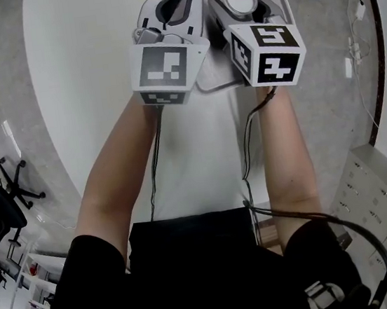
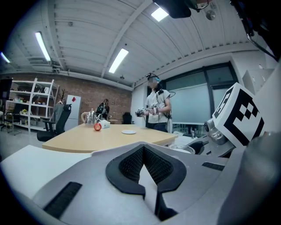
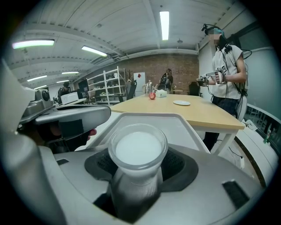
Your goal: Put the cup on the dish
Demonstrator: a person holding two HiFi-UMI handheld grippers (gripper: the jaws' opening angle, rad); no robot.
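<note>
The person is standing back from the long wooden table, with a white table lying directly in front of the two raised tools. A second person is standing at the far side of the wooden table, also holding grippers. The left gripper is carrying nothing, its dark pads pressing together with only a small wedge of light showing above them. The right gripper is clamping a pale, frosted cup by its body, mouth pointing forward and well clear of any surface. A white dish is sitting far off on the wooden table, near a red apple.

To my eye, the carry is only getting going. The cup is lying tipped along the jaws, so it is wanting to be turned upright before it comes down. Keeping the squeeze steady, approaching the dish from above and centring the base over it should be paying off; the idle gripper is best staying out of the way.
</note>
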